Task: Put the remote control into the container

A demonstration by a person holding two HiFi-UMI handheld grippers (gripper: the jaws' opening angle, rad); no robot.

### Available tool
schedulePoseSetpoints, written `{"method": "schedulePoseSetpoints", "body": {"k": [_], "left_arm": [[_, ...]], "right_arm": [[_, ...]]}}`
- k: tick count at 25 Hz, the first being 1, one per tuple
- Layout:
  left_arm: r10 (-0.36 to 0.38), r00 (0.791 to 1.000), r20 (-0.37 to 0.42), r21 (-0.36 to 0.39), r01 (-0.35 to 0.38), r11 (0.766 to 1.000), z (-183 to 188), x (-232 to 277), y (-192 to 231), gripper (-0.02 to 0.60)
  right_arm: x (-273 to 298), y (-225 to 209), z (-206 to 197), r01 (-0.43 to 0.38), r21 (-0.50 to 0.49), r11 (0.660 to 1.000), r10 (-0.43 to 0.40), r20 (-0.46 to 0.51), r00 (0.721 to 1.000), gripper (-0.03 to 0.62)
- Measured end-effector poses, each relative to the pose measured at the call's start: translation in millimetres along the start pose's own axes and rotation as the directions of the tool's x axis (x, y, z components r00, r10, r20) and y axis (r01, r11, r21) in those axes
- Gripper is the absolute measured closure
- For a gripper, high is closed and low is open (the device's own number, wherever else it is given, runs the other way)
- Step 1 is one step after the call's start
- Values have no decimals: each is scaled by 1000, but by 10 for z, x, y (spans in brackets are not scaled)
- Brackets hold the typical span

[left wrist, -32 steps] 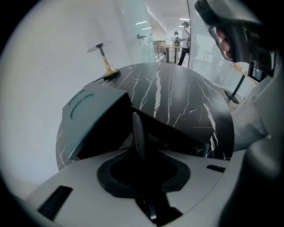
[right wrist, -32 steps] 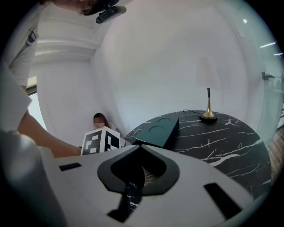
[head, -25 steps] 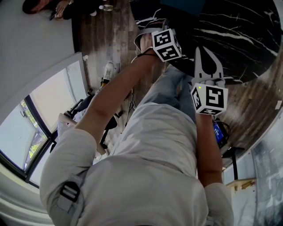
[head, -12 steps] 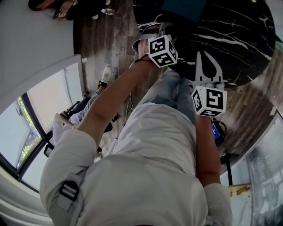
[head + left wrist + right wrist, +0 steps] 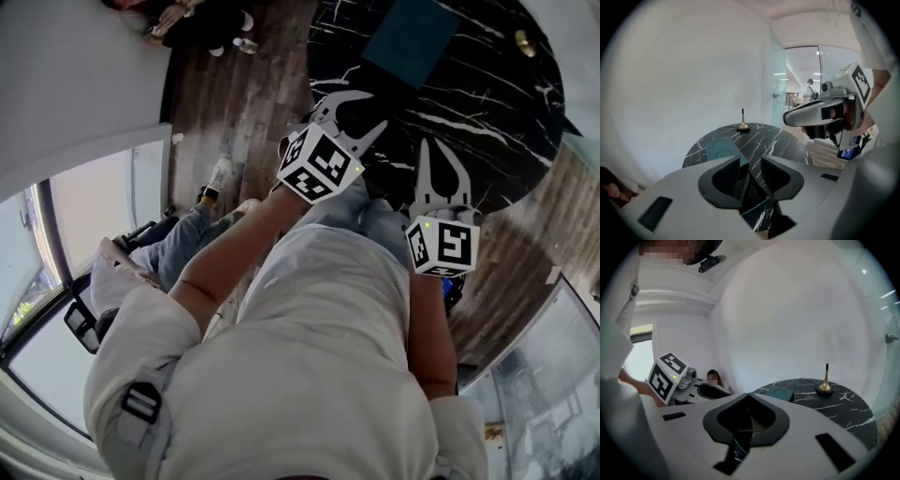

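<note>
Both grippers have lifted, and the left gripper's (image 5: pixel 750 161) jaws have just been opening; they now stand wide apart with nothing between them. The right gripper's (image 5: pixel 749 397) jaws are closed tip to tip and empty. Ahead of both jaws lies the round black counter (image 5: pixel 487 103). A teal container (image 5: pixel 412 39) sits on it well beyond the jaws, with a brass stand (image 5: pixel 527 41) farther off. No view shows the remote. It is probably light, stiff, smooth plastic, best gripped across its narrow sides near the middle.
</note>
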State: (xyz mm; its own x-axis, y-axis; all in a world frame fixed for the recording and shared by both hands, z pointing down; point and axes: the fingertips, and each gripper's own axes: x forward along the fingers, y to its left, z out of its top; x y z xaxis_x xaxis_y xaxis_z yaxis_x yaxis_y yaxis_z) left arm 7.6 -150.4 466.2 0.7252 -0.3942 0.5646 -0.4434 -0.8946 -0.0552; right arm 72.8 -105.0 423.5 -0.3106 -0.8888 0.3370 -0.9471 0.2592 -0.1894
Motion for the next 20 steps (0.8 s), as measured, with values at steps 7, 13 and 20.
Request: {"method": "schedulePoseSetpoints", "body": {"k": [7,13,20], "left_arm": [[-3,976,219,-92,24,995,753,-635,-157,442],[-3,936,351,-151,59,987,1241,-1055,-117,443],[5,901,434,-167,76,983,1399,-1355,-227,513]], "right_arm": [[-272,250,633,-55,-83,995,61,74,995,583],[-405,524,1021,-92,-139,986,109,122,986,583],[-452,817,1181,-148,-190,971,176,136,975,583]]}}
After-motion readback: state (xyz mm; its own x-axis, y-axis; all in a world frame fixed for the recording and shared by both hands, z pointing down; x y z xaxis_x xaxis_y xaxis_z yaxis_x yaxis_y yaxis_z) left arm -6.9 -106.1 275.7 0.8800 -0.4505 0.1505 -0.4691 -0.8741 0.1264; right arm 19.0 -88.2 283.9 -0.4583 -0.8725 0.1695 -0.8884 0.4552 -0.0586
